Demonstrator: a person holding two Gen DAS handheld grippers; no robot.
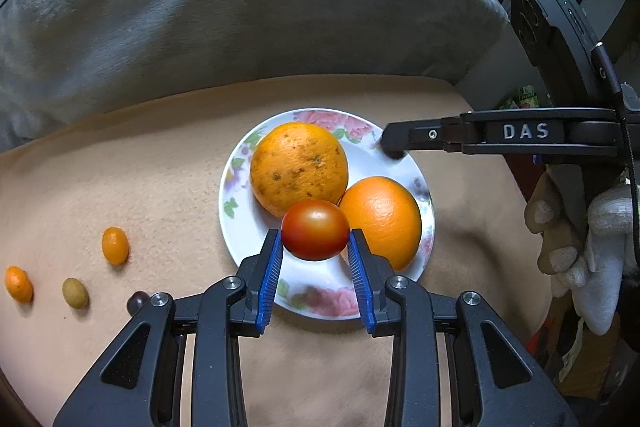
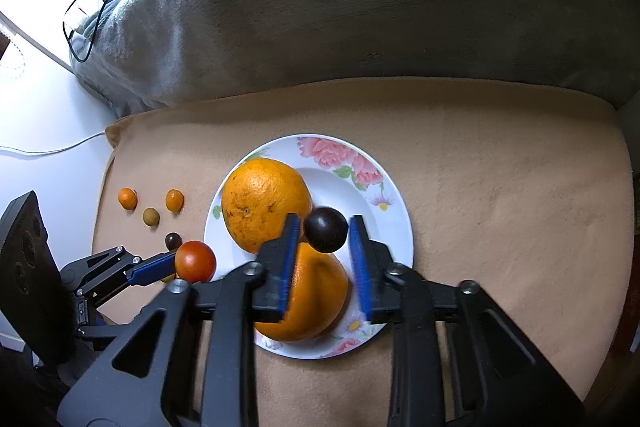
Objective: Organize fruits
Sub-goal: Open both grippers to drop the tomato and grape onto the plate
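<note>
The left gripper (image 1: 315, 241) pinches a red tomato (image 1: 315, 229) over the flowered plate (image 1: 240, 227), ready to put it beside two oranges (image 1: 298, 169). The right gripper (image 2: 324, 233) is spread, its pads off the dark plum (image 2: 326, 229) between them. Only the right wrist view shows that plum. Small fruits (image 1: 115, 245) wait on the blanket.

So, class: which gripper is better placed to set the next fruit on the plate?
Left. The left gripper is shut on the red tomato over the plate; the right gripper stands open, pads clear of the dark fruit.
</note>
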